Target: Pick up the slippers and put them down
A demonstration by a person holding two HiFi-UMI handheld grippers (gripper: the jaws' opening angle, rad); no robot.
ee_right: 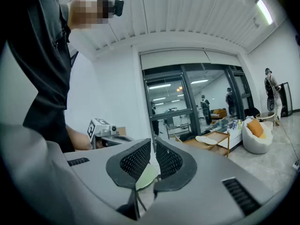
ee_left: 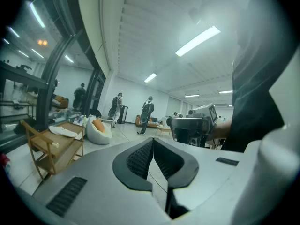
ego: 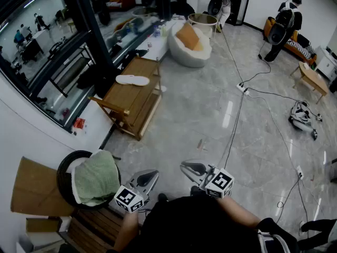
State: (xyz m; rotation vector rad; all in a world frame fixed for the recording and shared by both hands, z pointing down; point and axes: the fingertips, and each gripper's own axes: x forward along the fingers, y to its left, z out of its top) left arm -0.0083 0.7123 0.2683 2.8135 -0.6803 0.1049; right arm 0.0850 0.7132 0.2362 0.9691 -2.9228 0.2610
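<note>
A pair of white slippers [ego: 132,79] lies on top of a low wooden rack [ego: 129,101] by the glass wall, far ahead of both grippers. The same slippers appear in the left gripper view [ee_left: 63,131] and in the right gripper view [ee_right: 209,139]. My left gripper [ego: 151,174] and right gripper [ego: 186,167] hang close to the person's body, side by side over the marble floor. The jaws of the left gripper [ee_left: 152,140] meet with nothing between them. Those of the right gripper [ee_right: 153,142] are likewise shut and empty.
A dark basket [ego: 66,167] holding a green towel [ego: 96,179] stands at the near left beside flat cardboard [ego: 32,194]. A white beanbag [ego: 188,46] with an orange cushion sits beyond the rack. Cables [ego: 234,125] cross the floor, a bag [ego: 301,117] lies at right, and people stand at the back.
</note>
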